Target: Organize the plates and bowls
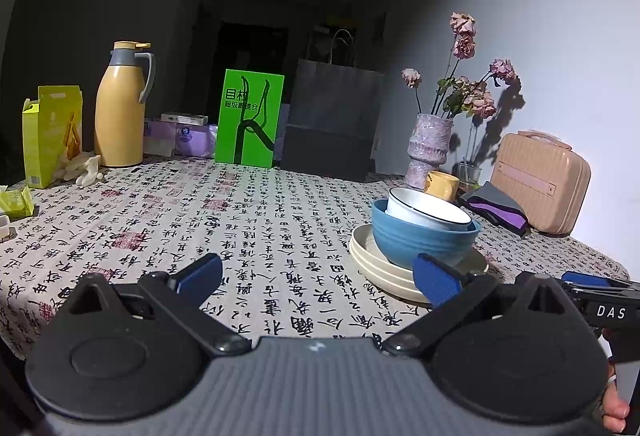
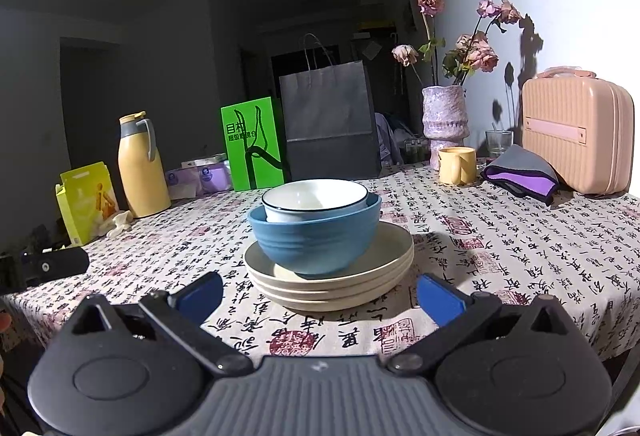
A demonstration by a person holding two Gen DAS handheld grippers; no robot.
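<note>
Nesting white bowl (image 2: 316, 196) inside blue bowl (image 2: 316, 240) atop stacked cream plates (image 2: 332, 284).

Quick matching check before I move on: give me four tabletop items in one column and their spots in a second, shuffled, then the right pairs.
Items:
1. white bowl
2. blue bowl
3. yellow mug
4. cream plates

Places:
A. stacked on the tablecloth
B. in front of the vase
C. on the top plate
D. nested in the blue bowl

Pairs: 1-D, 2-C, 3-B, 4-A
</note>
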